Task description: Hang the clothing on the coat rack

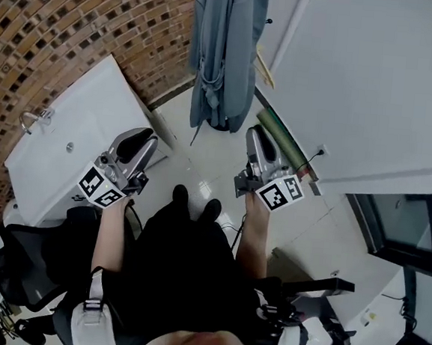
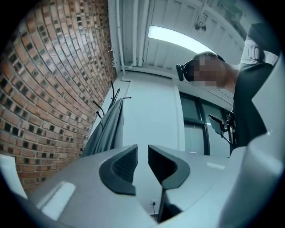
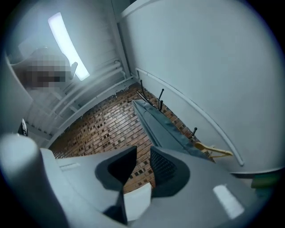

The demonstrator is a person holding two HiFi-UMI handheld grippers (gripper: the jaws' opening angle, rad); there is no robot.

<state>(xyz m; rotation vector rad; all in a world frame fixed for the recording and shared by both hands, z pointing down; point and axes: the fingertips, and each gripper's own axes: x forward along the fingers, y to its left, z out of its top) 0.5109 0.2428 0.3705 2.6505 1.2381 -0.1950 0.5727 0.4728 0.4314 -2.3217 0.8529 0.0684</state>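
Two grippers: the left gripper (image 1: 139, 142) and the right gripper (image 1: 257, 138) are held side by side in front of the person, both aimed toward the hanging cloth and well apart from it.
Left jaws: a narrow gap stands between them, with nothing in it; only pale wall shows through.
Right jaws: parted a little wider and empty, with the brick wall (image 1: 63, 27) showing behind.
Grey garment (image 1: 223, 48): it hangs on the coat rack (image 3: 159, 95), draped from the hooks down toward the floor, in the corner where the brick meets the white wall (image 1: 360, 68).
Rack hooks: dark prongs stick out above the cloth.
Wooden hanger (image 3: 214, 151): just beside the garment, on the white wall's side.
White cabinet (image 1: 76, 141): against the brick, left of the left gripper.
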